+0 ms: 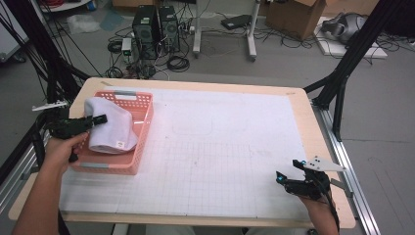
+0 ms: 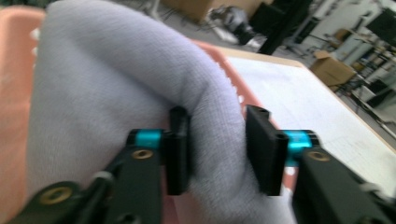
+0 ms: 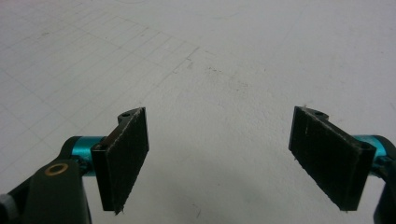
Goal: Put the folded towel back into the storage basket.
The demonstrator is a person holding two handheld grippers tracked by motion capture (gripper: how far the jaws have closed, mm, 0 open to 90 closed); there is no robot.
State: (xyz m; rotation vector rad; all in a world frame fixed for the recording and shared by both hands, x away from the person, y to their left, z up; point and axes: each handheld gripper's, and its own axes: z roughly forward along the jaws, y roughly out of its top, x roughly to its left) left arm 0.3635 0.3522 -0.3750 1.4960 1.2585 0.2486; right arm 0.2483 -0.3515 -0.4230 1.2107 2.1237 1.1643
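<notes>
One small unreadable label (image 1: 119, 143) on towel (image 1: 110, 125).

I work in a room that looks like a robotics lab or a test workshop, not a home. My table (image 1: 323, 147) has a pale wooden edge and a white mat with a printed grid (image 1: 220, 161) on top, as for measuring positions. Black metal frame legs (image 1: 350, 58) stand at its corners, and aluminium rails (image 1: 350, 171) run along its right side. Behind the table, on the grey floor, I see two black computer towers (image 1: 155, 30) with many loose cables (image 1: 178, 62) around them. There are also cardboard boxes (image 1: 298, 15) and the white legs of a stand (image 1: 251, 34). Further boxes and dark equipment are at the back in my left gripper view, but blurred.
</notes>
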